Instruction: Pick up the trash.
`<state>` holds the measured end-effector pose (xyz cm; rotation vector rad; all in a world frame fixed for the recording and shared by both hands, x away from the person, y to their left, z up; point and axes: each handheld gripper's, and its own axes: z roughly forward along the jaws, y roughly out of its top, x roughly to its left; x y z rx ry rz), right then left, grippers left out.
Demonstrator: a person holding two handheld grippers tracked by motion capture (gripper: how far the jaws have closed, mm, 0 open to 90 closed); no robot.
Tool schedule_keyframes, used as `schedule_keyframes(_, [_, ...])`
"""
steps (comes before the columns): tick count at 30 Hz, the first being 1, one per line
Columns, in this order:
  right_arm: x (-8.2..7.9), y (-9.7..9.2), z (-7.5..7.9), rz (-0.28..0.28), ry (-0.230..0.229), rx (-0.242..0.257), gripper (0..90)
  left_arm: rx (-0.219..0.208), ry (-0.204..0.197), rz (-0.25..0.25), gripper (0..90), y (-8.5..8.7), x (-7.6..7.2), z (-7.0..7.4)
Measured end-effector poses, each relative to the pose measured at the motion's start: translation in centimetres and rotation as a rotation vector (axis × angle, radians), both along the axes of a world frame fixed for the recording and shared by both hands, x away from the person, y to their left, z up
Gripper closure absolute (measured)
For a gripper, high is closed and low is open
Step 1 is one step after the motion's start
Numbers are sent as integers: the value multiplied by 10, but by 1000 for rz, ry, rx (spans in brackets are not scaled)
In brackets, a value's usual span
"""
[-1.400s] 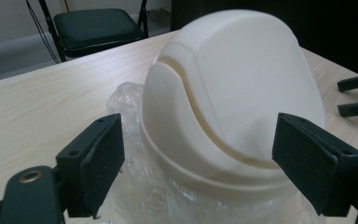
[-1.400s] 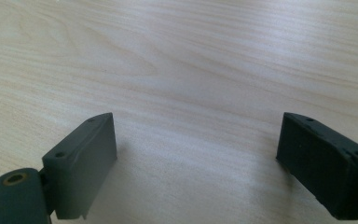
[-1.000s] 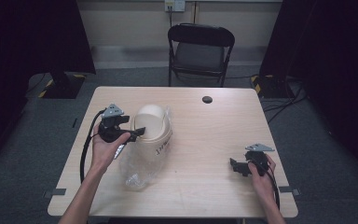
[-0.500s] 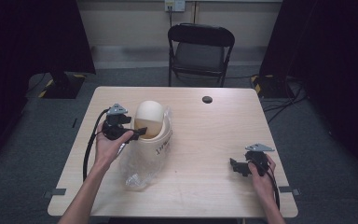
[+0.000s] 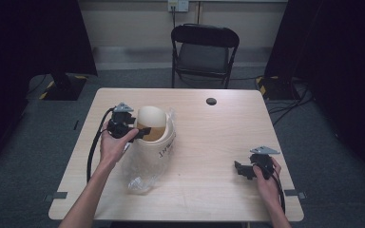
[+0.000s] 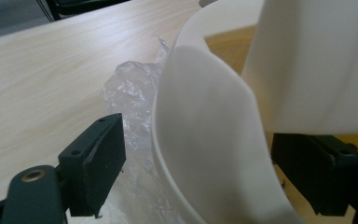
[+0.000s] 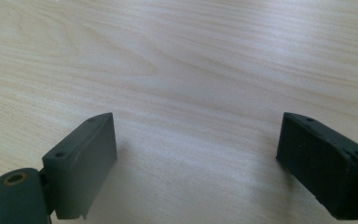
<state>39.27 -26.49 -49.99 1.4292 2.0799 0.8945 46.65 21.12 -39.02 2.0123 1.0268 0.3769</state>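
A cream tub (image 5: 164, 147) with handwriting on its side stands at the table's left, a brown inside showing at its mouth. Crumpled clear plastic (image 5: 142, 173) lies against it toward the front. My left gripper (image 5: 140, 132) reaches over the tub's rim from the left. In the left gripper view the tub's cream wall (image 6: 214, 140) stands between the two jaws of my left gripper (image 6: 205, 154), which have just been closing. A gap remains beside the left pad (image 6: 100, 163), and the plastic (image 6: 130, 93) sits behind it. My right gripper (image 5: 241, 169) rests open at the front right over bare wood, with nothing in it (image 7: 196, 158).
A small black round thing (image 5: 211, 101) lies near the table's far edge. A black folding chair (image 5: 204, 50) stands beyond the table (image 5: 209, 199). The left gripper's cable (image 5: 92, 152) loops along the table's left side.
My left gripper has moved a little right and down, onto the tub's rim. The right gripper has stayed put.
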Motion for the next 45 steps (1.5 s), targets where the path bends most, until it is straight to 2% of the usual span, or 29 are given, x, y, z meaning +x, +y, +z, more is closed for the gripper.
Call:
schedule_keyframes(1, [0, 0, 0, 0, 0, 0, 110, -20, 23, -2, 183, 2, 1, -1])
schedule_keyframes(2, [0, 0, 0, 0, 0, 0, 110, -20, 23, -2, 187, 2, 1, -1])
schedule_keyframes(9, [0, 0, 0, 0, 0, 0, 110, -29, -18, -14, 197, 2, -8, 5])
schedule_keyframes(11, [0, 0, 0, 0, 0, 0, 110, -72, -32, -18, 197, 6, -14, 9])
schedule_keyframes(15, [0, 0, 0, 0, 0, 0, 110, -77, -61, -8, 196, 11, -23, 13])
schedule_keyframes(20, [0, 0, 0, 0, 0, 0, 110, -93, -89, 4, 193, 26, -36, 19])
schedule_keyframes(21, [0, 0, 0, 0, 0, 0, 110, -116, -97, 10, 193, 33, -41, 21])
schedule_keyframes(27, [0, 0, 0, -4, -1, 0, 109, -129, -118, 38, 193, 53, -54, 21])
schedule_keyframes(29, [0, 0, 0, -3, 1, 0, 110, -124, -131, 81, 195, 64, -61, 13])
schedule_keyframes(33, [0, 0, 0, -2, 1, 2, 109, -121, -119, 90, 198, 73, -65, 2])
schedule_keyframes(34, [0, 0, 0, -2, 1, 1, 109, -142, -104, 104, 197, 79, -66, -5])
schedule_keyframes(38, [0, 0, 0, -3, 1, 1, 109, -126, -85, 121, 195, 87, -65, -15])
schedule_keyframes(41, [0, 0, 0, -3, 0, 0, 109, -109, -33, 139, 192, 96, -63, -32])
schedule_keyframes(43, [0, 0, 0, -4, -1, 0, 109, -109, -22, 140, 191, 97, -63, -37])
schedule_keyframes(44, [0, 0, 0, -4, 1, 0, 109, -96, -1, 130, 191, 98, -62, -41])
schedule_keyframes(45, [0, 0, 0, -5, -1, 0, 109, -67, 10, 136, 191, 99, -61, -48])
